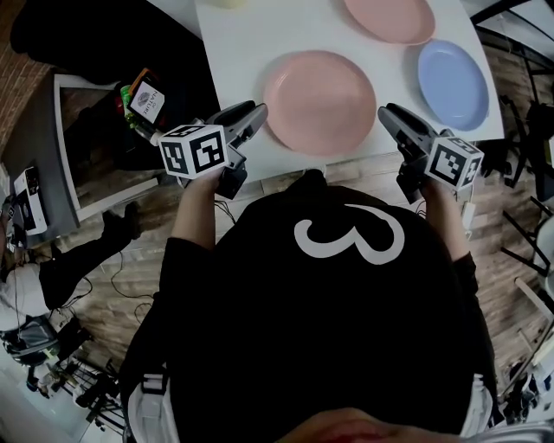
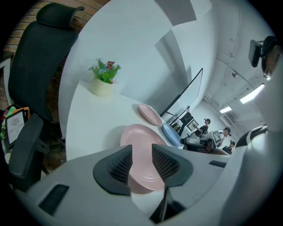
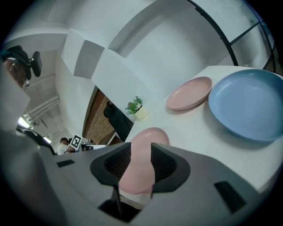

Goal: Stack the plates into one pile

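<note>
Evidently we are at the approach: left gripper [image 1: 256, 112] and right gripper [image 1: 387, 112] flank the near pink plate [image 1: 318, 101], jaws open and empty; next we should clamp its rim.

Three round glossy plates lie on one white table [image 1: 234, 43]: two pink, the near pink plate [image 1: 319, 101] and the far pink plate [image 1: 389, 17], and one light-blue plate [image 1: 453, 83] at right. One cream-potted green plant [image 2: 103, 79] far left
</note>
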The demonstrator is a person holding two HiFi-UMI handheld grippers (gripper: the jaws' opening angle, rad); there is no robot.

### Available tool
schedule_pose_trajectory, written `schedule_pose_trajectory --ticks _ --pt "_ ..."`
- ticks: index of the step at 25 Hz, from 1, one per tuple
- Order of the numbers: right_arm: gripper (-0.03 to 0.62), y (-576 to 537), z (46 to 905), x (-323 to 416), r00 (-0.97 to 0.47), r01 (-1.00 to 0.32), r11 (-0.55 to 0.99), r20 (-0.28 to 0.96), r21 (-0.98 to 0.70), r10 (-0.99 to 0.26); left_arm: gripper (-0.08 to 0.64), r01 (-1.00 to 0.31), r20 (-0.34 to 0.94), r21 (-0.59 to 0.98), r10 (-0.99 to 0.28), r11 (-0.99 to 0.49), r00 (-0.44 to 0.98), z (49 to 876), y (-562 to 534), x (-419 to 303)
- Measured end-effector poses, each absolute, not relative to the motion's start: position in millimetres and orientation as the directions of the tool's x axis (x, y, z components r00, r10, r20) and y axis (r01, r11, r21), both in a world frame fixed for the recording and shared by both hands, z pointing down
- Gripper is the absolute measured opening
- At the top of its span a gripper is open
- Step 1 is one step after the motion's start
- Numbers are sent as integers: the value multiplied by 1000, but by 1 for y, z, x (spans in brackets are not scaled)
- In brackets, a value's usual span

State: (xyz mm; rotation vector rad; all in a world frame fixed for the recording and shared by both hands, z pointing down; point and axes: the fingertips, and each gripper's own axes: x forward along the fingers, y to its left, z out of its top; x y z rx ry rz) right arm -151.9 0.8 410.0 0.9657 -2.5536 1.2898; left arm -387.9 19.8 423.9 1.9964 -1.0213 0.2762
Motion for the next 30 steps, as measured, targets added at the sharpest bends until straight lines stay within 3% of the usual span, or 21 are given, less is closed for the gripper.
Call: schedule_pose_trajectory --ticks 24,30 --pt "137 -9 492 -158 -701 -708 311 575 -634 -423 126 -784 639 587 -480 -200 601 492 3 -392" --pt "112 -8 499 -154 -684 -725 293 601 -624 -412 101 -780 649 591 -454 -204 610 495 5 -388"
